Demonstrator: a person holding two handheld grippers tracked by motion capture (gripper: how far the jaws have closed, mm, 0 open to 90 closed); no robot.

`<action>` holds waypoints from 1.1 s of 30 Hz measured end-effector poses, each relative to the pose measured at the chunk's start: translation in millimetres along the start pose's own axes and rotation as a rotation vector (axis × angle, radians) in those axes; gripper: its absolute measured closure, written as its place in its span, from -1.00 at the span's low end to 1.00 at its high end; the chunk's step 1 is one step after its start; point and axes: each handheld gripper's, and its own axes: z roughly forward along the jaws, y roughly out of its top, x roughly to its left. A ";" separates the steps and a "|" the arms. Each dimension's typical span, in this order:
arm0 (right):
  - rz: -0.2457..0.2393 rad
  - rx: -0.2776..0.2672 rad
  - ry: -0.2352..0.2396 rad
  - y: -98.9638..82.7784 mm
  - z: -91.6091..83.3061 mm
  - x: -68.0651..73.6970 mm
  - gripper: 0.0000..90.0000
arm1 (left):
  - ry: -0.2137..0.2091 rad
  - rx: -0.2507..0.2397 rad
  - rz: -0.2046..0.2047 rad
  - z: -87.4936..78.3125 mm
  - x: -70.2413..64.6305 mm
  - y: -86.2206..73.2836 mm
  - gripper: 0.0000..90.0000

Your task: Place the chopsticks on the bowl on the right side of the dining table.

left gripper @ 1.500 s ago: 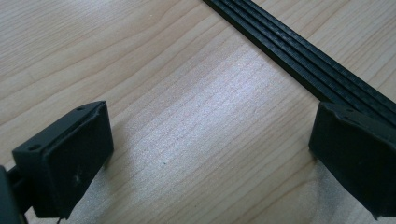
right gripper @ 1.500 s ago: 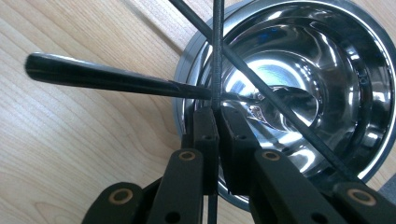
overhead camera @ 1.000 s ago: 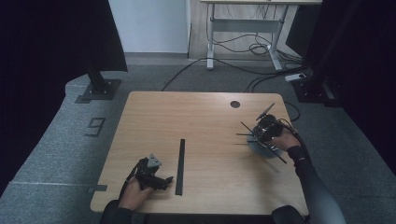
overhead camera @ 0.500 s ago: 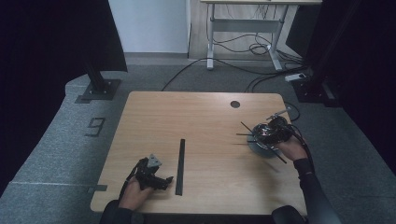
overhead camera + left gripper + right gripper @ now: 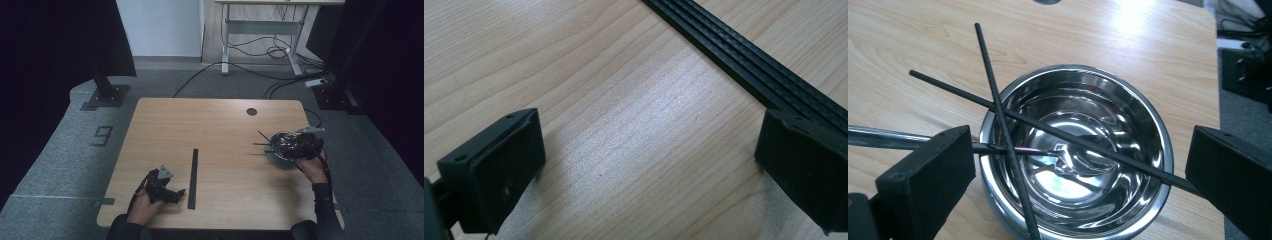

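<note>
A shiny steel bowl point(image 5: 1083, 150) stands at the table's right side, also seen as the bowl point(image 5: 276, 158) in the high view. Two black chopsticks point(image 5: 998, 117) lie crossed over its rim, and a metal utensil point(image 5: 883, 138) reaches into it from the left. My right gripper point(image 5: 1080, 175) hovers just over the bowl. Its jaws have just been opening and stand wide, pressing on nothing. Near the front left, my left gripper point(image 5: 651, 167) rests open on the wood beside a long black strip point(image 5: 744, 70). In the high view the left gripper point(image 5: 172, 192) is just left of the strip point(image 5: 193, 172).
The wooden table point(image 5: 210, 125) has a round cable hole point(image 5: 251, 111) at its back right. Cables and a desk frame point(image 5: 260, 30) lie on the floor beyond. The bowl sits close to the table's right edge.
My right hand has drawn back a little toward the near edge, over the bowl. The chopstick end that stuck out at the bowl's near right is out of sight. The left hand has kept still.
</note>
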 end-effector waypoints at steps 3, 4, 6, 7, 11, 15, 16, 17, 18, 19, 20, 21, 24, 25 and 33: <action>-0.025 0.016 -0.016 -3.3 3.7 1.5 -1.00 | 0.000 0.000 0.000 0.0 0.0 0.0 -1.00; -0.022 0.010 -0.019 -4.5 4.1 1.5 -1.00 | 0.000 0.000 0.000 0.0 0.0 0.0 -1.00; -0.019 -0.002 -0.019 -7.8 4.5 1.9 -0.96 | 0.000 0.000 0.000 0.0 0.0 0.0 -1.00; -0.016 -0.003 -0.021 -9.7 4.9 2.0 -0.96 | 0.000 0.000 0.000 0.0 0.0 0.0 -1.00; 0.004 -0.003 -0.027 -14.8 6.5 1.1 -0.91 | 0.000 0.000 0.000 0.0 0.0 0.0 -1.00; 0.012 -0.001 -0.037 -16.1 9.2 0.8 -0.91 | 0.000 0.001 0.001 0.0 0.1 0.0 -1.00; 0.012 0.000 -0.035 -16.8 9.9 1.2 -0.91 | -0.001 0.000 0.000 0.0 0.1 0.0 -1.00; 0.012 0.007 -0.033 -18.0 11.2 1.5 -0.91 | -0.001 0.000 0.000 0.0 0.1 0.0 -1.00; 0.008 0.016 -0.035 -19.0 12.4 1.8 -0.91 | -0.001 0.000 0.000 0.0 0.1 0.0 -1.00; 0.002 0.025 -0.038 -19.8 13.4 1.8 -0.92 | -0.001 0.000 0.000 0.0 0.1 0.0 -1.00; 0.003 0.029 -0.038 -20.4 14.0 1.6 -0.92 | 0.000 0.000 0.001 0.0 0.0 0.0 -1.00; 0.007 0.033 -0.033 -21.1 14.7 0.7 -0.92 | -0.001 0.000 0.000 0.0 0.1 0.0 -1.00; 0.008 0.047 -0.034 -22.5 15.8 -1.5 -0.93 | -0.001 0.000 0.001 0.0 0.1 0.0 -1.00; 0.007 0.050 -0.035 -23.0 16.1 -2.3 -0.93 | -0.001 0.000 0.001 0.0 0.1 0.0 -1.00; 0.012 0.061 -0.053 -26.0 16.6 -9.4 -0.90 | -0.001 0.000 0.001 0.0 0.1 0.0 -1.00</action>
